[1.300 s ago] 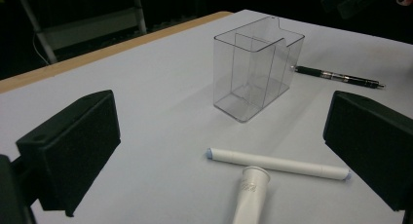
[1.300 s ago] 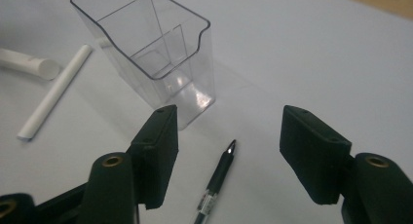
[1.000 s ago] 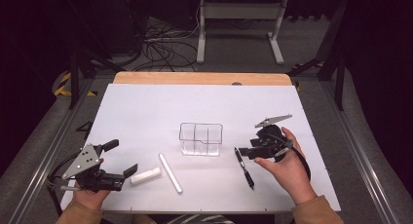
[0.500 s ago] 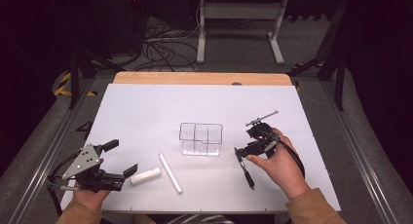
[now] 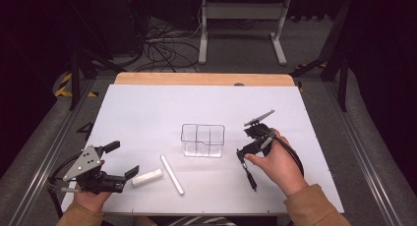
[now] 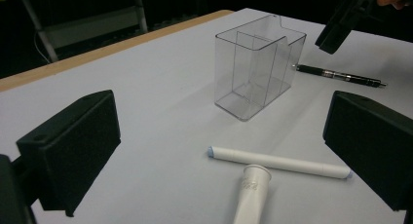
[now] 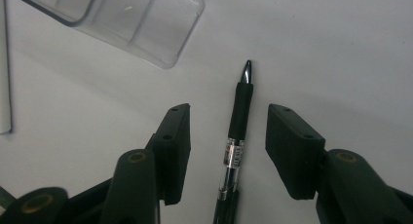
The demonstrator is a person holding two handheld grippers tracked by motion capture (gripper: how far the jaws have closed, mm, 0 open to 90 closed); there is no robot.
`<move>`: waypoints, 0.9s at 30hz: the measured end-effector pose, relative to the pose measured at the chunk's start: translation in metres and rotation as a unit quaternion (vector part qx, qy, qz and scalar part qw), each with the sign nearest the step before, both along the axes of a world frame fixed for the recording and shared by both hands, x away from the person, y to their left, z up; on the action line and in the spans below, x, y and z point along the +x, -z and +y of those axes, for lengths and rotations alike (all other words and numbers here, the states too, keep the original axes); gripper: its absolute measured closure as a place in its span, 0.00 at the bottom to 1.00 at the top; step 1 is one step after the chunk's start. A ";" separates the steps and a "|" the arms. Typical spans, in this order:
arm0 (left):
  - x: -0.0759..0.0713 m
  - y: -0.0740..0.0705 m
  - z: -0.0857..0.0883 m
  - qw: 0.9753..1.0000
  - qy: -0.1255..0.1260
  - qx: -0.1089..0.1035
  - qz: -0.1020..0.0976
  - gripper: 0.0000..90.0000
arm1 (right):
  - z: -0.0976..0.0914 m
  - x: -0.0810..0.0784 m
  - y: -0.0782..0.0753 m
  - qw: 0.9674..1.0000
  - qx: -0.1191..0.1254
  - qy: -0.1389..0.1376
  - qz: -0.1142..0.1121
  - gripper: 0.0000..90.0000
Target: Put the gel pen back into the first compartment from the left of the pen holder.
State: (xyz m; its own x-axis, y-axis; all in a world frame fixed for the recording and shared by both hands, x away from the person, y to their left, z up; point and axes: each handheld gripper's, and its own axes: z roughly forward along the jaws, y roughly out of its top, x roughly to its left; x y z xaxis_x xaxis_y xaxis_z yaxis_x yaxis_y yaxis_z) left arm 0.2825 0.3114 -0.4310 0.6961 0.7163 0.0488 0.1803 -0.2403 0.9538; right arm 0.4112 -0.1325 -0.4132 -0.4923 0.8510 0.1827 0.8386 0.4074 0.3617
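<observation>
The white desk (image 5: 147, 113) carries everything, and on it the clear box (image 5: 203, 140) stands upright near the middle; its three compartments are empty. The right claw (image 7: 228, 136) was held above the desk a second ago and has now come down over the black pen (image 7: 238, 126), which lies flat on the desk just beside the box on the right. Its jaws have just been closing, and the pen is between them, but the pads do not yet touch it, so nothing is gripped. I judge this as the start of picking up the pen, probably to put it into the box. The left claw (image 5: 120, 159) rests with its jaws wide apart near the white marker (image 6: 277, 161) and a short white tube (image 6: 251, 195), holding nothing.
</observation>
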 end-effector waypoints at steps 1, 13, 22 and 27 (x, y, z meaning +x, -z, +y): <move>0.000 0.000 0.000 1.000 0.000 -0.001 0.000 0.01 | 0.001 0.001 0.001 1.000 -0.003 0.001 0.003 0.59; 0.000 0.000 0.000 1.000 0.000 -0.003 0.000 0.01 | 0.006 0.004 0.012 0.999 -0.013 0.026 0.035 0.65; 0.000 0.000 0.001 1.000 0.000 -0.003 0.000 0.01 | 0.010 0.006 0.019 0.996 -0.040 0.044 0.060 0.72; 0.001 0.000 0.001 1.000 0.000 -0.004 0.000 0.01 | 0.012 0.007 0.024 0.995 -0.052 0.048 0.069 0.73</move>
